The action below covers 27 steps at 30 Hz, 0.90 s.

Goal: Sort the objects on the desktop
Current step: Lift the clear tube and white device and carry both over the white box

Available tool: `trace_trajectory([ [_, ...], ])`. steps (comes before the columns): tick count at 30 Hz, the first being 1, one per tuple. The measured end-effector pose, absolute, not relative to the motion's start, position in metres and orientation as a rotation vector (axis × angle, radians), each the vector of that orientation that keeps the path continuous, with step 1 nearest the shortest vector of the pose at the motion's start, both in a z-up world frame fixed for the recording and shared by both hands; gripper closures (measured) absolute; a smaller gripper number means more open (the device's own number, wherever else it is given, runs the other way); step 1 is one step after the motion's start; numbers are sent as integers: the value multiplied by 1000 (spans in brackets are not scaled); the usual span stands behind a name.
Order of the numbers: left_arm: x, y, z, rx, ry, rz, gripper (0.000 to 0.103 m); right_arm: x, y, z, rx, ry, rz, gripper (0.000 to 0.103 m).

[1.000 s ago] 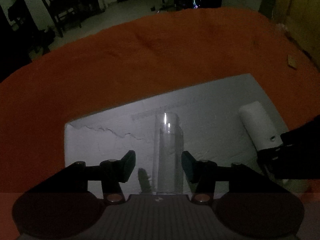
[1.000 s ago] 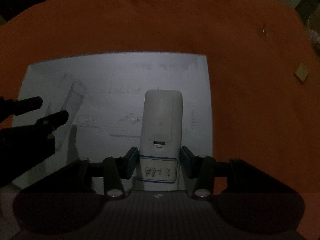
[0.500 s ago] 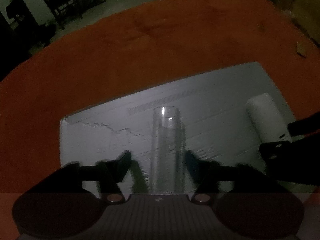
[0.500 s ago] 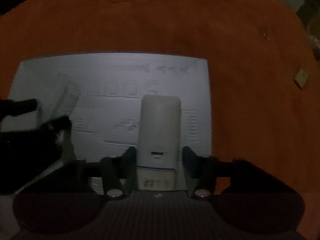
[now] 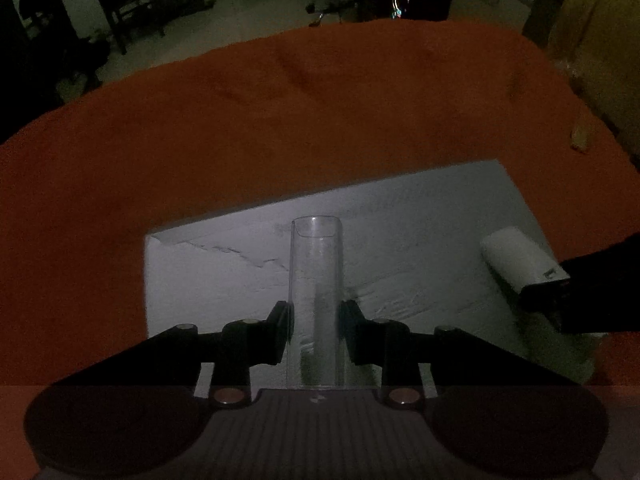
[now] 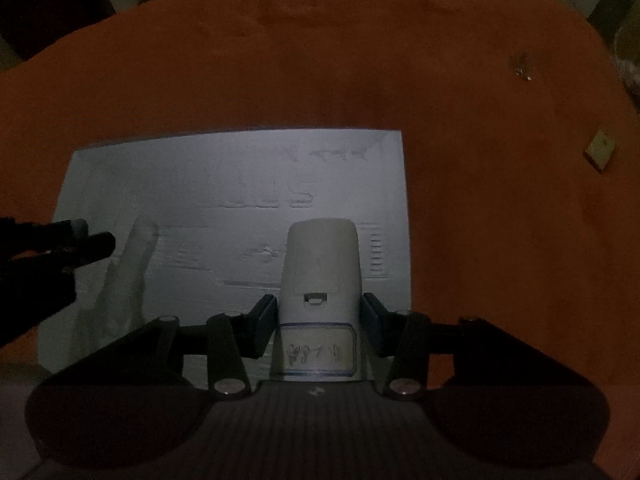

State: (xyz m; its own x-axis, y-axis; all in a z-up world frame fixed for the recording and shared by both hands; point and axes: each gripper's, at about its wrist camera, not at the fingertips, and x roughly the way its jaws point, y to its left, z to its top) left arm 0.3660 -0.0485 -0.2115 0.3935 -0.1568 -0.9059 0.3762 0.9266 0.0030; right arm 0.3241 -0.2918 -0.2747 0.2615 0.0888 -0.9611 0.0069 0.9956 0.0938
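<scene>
Both grippers [image 5: 315, 322] [image 6: 319, 322] higher (pointing steeply down)

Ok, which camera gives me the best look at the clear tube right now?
The left wrist view. The clear tube stands centred between the left tool pads, with its open rim and glassy wall plain against the white foam sheet. The right wrist view shows it only as a faint streak at the left edge.

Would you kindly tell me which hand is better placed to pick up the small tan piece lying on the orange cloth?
Right, probably. The tan piece lies on that side. However, the right claw grips the white device, so it must unload first.
</scene>
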Motion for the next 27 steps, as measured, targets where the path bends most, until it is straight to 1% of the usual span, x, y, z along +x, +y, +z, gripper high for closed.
trace_trajectory([
  [8, 359, -5, -183, 95, 1106, -356, 78, 330, -293, -274, 133, 1287, 94, 55],
  [13, 336, 17, -159, 49, 1091, -380, 79, 324, -295, -268, 139, 1291, 110, 55],
  [22, 278, 42, -143, 55, 1123, -448, 78, 313, -273, -292, -58, 1339, 117, 56],
  [23, 272, 45, -143, 52, 1130, -454, 78, 312, -270, -295, -77, 1344, 116, 57],
  [24, 265, 48, -143, 49, 1137, -459, 78, 312, -267, -298, -92, 1347, 116, 62],
  [27, 248, 55, -147, 54, 1158, -465, 78, 314, -260, -299, -111, 1326, 127, 62],
])
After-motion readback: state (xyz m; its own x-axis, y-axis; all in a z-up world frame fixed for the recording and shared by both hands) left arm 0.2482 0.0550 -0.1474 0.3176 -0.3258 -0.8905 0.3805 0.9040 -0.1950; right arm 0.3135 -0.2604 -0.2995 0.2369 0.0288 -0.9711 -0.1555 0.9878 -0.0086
